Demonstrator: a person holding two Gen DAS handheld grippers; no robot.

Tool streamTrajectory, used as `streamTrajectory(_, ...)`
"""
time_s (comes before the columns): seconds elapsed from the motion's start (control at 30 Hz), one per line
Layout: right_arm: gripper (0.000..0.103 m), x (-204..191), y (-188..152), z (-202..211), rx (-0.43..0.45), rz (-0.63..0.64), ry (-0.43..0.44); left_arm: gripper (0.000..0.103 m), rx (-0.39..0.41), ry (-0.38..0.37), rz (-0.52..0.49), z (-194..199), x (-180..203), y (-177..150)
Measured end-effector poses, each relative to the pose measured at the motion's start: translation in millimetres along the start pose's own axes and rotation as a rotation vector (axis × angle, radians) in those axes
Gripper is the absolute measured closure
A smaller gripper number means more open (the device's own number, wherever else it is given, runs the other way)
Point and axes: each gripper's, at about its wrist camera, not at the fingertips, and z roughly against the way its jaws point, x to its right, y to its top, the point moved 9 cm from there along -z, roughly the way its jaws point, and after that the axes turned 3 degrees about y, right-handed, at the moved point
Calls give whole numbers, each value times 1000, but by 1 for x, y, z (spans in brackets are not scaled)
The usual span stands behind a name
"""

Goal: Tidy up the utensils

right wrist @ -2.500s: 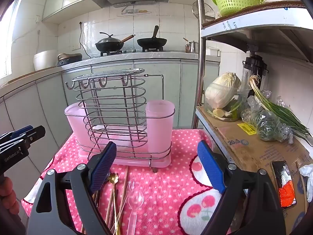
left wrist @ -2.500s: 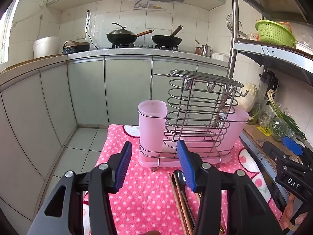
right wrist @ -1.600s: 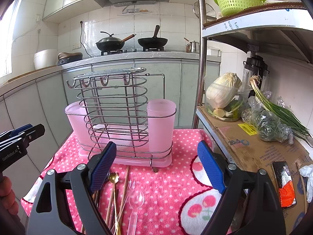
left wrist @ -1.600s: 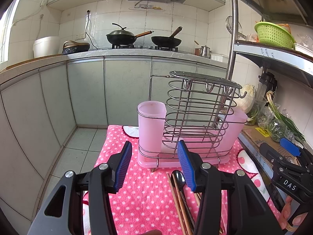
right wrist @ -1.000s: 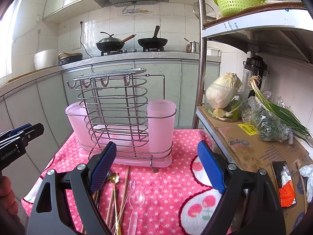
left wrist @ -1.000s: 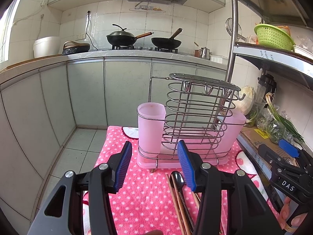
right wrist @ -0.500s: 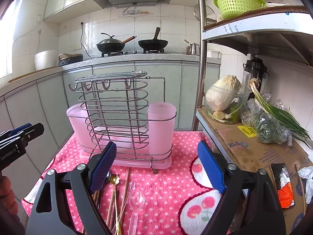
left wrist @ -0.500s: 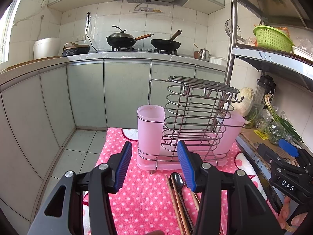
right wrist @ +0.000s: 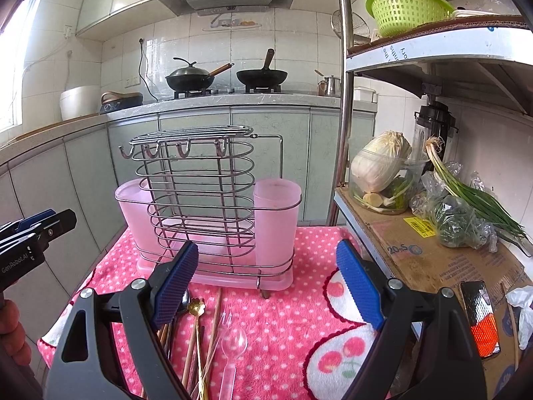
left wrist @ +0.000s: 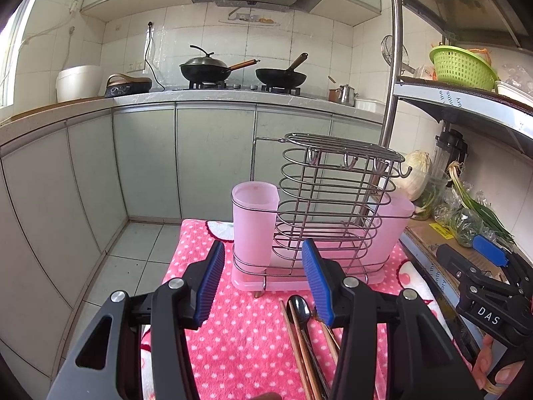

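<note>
Utensils [right wrist: 200,336] lie loose on the pink tabletop [right wrist: 283,316], just in front of the wire rack [right wrist: 213,206]. We see them under the left tongs' [left wrist: 265,281] right pad and the right tongs' [right wrist: 266,286] left pad. Both tongs wide, gripping nothing.

Two pink cups [right wrist: 275,220], two woks [right wrist: 190,78]

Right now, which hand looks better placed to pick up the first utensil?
Probably the right. Its open tongs have the clear plastic spoon lying free between them, while in the left tongs' view the chopsticks lie off-centre, partly hidden behind one finger.
</note>
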Motion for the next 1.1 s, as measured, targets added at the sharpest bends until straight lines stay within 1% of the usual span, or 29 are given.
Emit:
streamTrajectory(0.4, 18, -1, 1, 2, 4, 0, 2, 55, 0, -2, 2, 1, -2, -2)
streamTrajectory(0.77, 18, -2, -3, 0, -16, 9, 15, 55, -15, 3, -7, -5, 0, -3)
streamTrajectory(0.93, 18, -3, -9, -4, -61, 27, 25, 55, -37, -3, -20, -10, 1, -6)
streamTrajectory(1.1, 18, 1, -20, -9, -118, 29, 29, 55, -82, -19, -9, -17, -4, -14)
